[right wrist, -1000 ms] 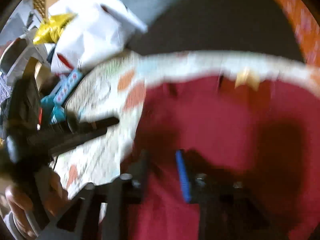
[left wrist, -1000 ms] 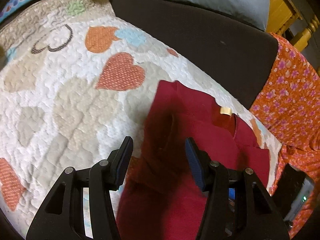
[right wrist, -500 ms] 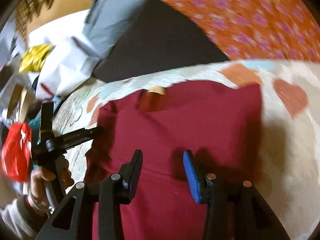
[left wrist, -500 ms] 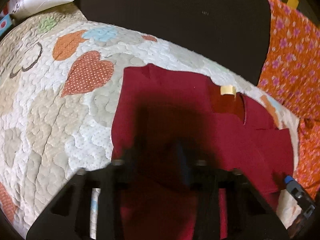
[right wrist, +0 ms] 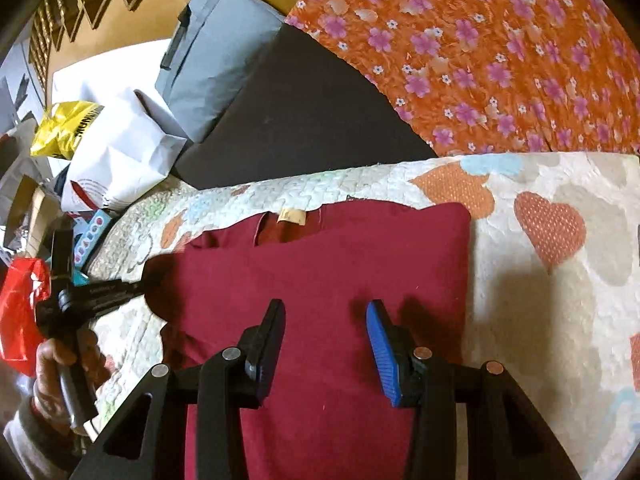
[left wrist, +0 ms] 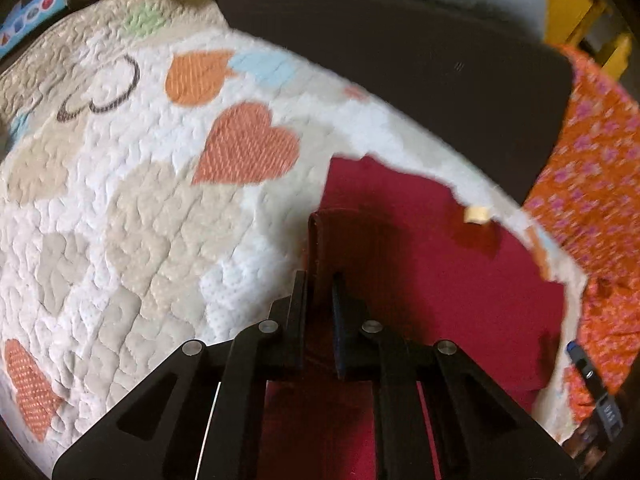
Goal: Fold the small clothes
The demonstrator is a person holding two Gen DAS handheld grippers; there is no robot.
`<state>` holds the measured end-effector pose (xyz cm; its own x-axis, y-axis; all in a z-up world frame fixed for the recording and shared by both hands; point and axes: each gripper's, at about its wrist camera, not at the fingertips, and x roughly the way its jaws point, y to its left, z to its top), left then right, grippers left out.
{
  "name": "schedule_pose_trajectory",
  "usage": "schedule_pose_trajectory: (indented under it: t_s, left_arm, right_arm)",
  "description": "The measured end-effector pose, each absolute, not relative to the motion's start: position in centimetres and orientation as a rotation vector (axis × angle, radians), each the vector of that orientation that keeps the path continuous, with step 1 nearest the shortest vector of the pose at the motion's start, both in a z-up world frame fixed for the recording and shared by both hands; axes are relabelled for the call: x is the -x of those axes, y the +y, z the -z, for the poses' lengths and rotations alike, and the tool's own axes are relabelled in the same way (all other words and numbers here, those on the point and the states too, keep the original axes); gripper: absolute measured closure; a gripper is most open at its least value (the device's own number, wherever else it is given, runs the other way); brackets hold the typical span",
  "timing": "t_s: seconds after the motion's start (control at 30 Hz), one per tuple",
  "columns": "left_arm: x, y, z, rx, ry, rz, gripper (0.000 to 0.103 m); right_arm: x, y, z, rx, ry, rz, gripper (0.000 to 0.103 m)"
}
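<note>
The left gripper [left wrist: 319, 280] is closed tight on a raised fold of the dark red garment [left wrist: 432, 280], pinching the cloth's left edge between its jaws. The garment lies spread on a quilted cover [left wrist: 120, 216] patterned with orange hearts, near the cover's far right edge; a small tan label [left wrist: 476, 214] shows at its neckline. Beyond the cover's far edge sits a dark cushion [left wrist: 400, 68]. An orange floral cloth [left wrist: 592, 184] lies off the right edge.

Matt dark-red cloth shirt [right wrist: 320, 264], puckered quilted cotton bedspread [left wrist: 120, 208], glossy red plastic bag [right wrist: 20, 316]
</note>
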<state>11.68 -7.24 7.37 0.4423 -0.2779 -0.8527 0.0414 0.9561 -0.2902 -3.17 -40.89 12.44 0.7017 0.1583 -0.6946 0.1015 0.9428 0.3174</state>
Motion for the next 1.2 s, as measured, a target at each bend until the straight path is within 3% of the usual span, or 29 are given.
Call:
schedule_pose_trajectory:
  t_s: [0.2,0.5,0.7,1.0,1.03,1.1,1.2]
  left_arm:
    - [-11.3,-9.3,-6.0,0.104,1.097,0.169,0.093]
    - [-9.4,-9.3,-7.0,0.026,1.058,0.140,0.084]
    - [-8.6,-10.9,-6.6,-0.083,1.029,0.110,0.084]
    - [-7.3,-11.1,-7.5,-0.094,0.990,0.103,0.084]
    - [-7.1,-11.2,-7.5,-0.098,0.991,0.105,0.082]
    - [-6.9,-11.3,-7.4,-0.094,0.994,0.117,0.064]
    - [-6.8,-11.6,-7.1,-0.093,1.001,0.128,0.054]
  right_arm:
    - [-1.2,-41.8,-7.4,-0.189,0.970,0.121,0.063]
    - [3.7,-41.6,-10.3,-0.151,0.935,0.098,0.062]
    - [4.2,-42.2,-6.6,-0.125,0.966,0.182,0.062]
    - [6.8,-40.7,-9.5,-0.169,0.930,0.141,0.062]
    - [6.8,-40.6,-9.4,-0.168,0.928,0.152,0.062]
    - [6.4,-40.9,-8.7,-0.178,0.945,0.192,0.062]
    - [5.6,-41.8,-6.9,-0.208,0.987,0.224,0.061]
